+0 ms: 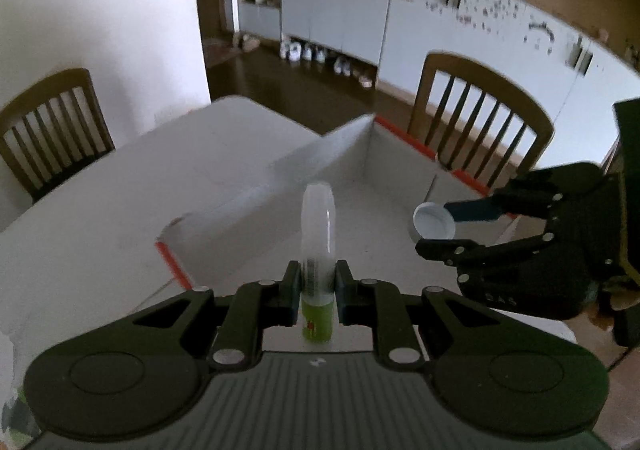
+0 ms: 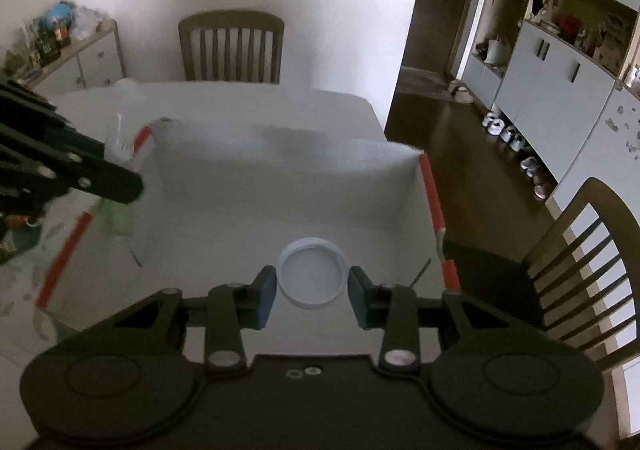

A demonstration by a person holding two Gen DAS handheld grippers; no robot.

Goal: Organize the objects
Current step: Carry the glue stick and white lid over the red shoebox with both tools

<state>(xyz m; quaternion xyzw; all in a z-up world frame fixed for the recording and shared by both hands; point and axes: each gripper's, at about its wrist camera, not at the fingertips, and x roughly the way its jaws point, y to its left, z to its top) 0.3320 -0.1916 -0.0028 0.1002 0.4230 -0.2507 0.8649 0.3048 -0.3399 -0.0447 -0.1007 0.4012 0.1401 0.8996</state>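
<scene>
2 chairs (image 2: 231, 45): at white table (image 1: 120, 185), open box (image 2: 280, 185) on it.
Left gripper (image 1: 318, 282): pinching green tube (image 1: 318, 250).
Right gripper (image 2: 312, 290): pinching white lid (image 2: 312, 276).
Right view only: side cabinet (image 2: 80, 61).

Dim, soft daylight; fisheye-bent edges, motion blur throughout.

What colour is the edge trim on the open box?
Red-orange trim along the white cardboard box rims, clearest in the right wrist view.

Wooden chairs (image 1: 480, 117), cabinets (image 1: 340, 1), shoes (image 2: 504, 129).
</scene>
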